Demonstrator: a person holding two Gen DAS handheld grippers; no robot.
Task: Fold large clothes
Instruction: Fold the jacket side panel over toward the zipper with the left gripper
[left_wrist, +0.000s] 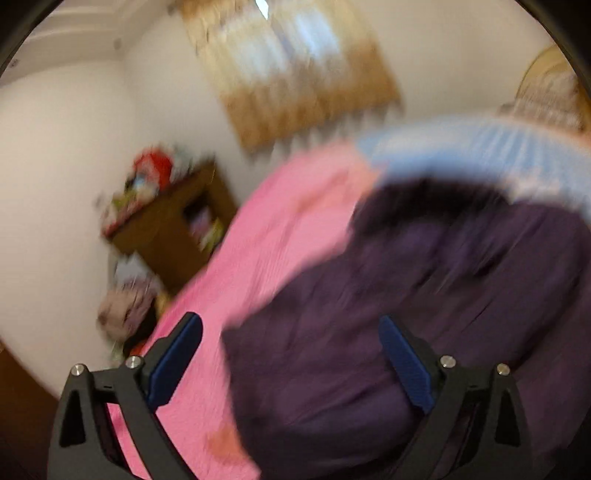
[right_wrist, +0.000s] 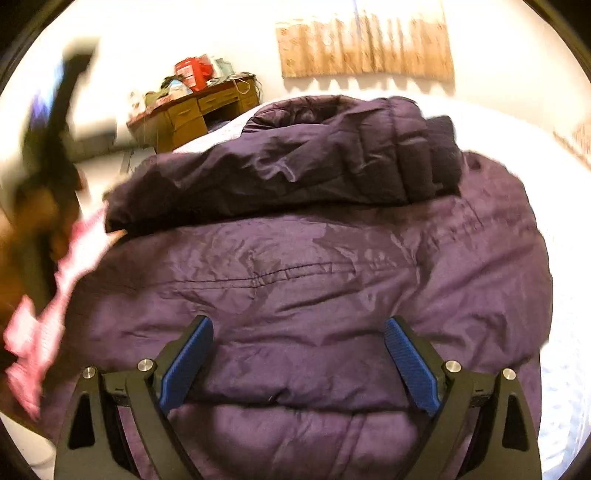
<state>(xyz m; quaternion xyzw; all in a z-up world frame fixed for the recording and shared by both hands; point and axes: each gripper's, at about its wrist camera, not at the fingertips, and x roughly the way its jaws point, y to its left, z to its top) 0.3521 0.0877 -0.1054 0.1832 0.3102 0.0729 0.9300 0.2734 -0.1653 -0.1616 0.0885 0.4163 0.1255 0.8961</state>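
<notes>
Counting first, we find one dark purple puffy jacket (right_wrist: 314, 295), two grippers and one wooden table (right_wrist: 192, 114). The jacket lies spread on the bed (left_wrist: 258, 258), which wears a pink cover, and in the right wrist view it fills most of the frame. Its fabric is shiny and creased, with a stitched seam across the middle, and one part is folded over the body on the side toward the table. The left gripper (left_wrist: 291, 354) hangs over the jacket's edge, its fingers spread wide and holding nothing. The right gripper (right_wrist: 299, 358) hovers above the jacket's body, fingers equally wide apart and empty. The table stands beyond the jacket against the wall, cluttered with items too small to identify. The left wrist view is heavily blurred, so details there are unclear.
</notes>
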